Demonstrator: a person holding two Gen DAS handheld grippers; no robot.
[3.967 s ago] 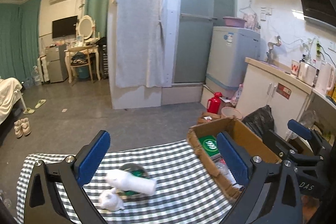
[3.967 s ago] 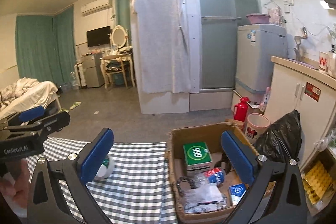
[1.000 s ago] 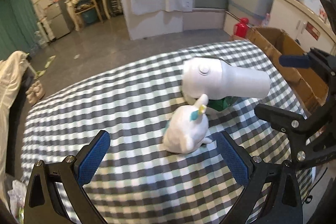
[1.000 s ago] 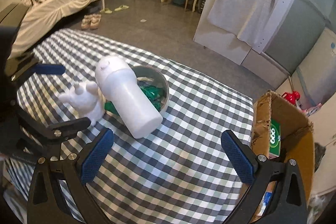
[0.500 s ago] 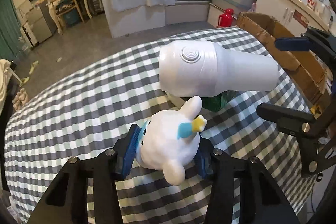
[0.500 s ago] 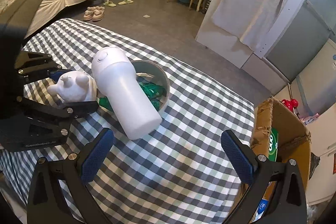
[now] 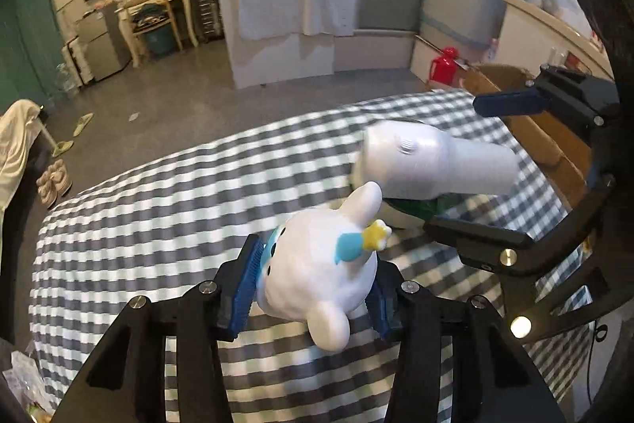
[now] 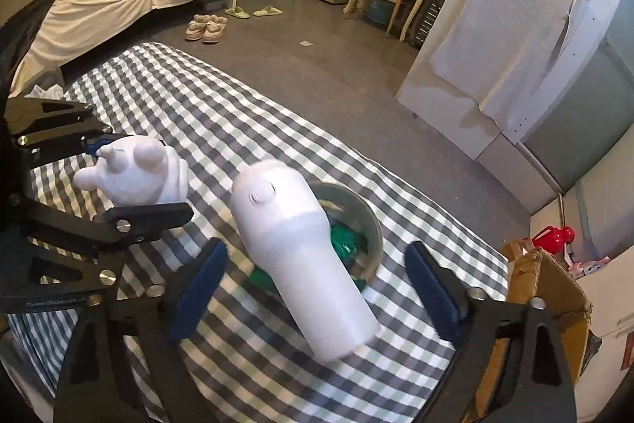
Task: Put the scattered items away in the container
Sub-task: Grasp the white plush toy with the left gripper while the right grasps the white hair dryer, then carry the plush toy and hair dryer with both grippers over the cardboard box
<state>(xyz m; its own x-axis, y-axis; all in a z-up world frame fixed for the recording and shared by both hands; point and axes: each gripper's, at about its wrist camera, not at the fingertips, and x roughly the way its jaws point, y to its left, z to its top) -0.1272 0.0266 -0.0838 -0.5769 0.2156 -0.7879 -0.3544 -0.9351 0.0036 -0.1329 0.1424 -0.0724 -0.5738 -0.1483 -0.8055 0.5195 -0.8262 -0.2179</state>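
Near the middle of the grey-and-white checked tablecloth [image 8: 245, 129], the left gripper [image 7: 313, 288] is clamped on a small white rabbit-like figurine with a blue and yellow bow [image 7: 317, 264]. The right gripper [image 8: 313, 280] is closing, its blue pads on either side of a white plastic bottle [image 8: 301, 248] lying across a grey bowl of green items [image 8: 356, 224] but not yet touching it. Centre those pads on the bottle's narrower body before squeezing, then carry both to the brown cardboard box [image 8: 547, 288] at the table's right edge.
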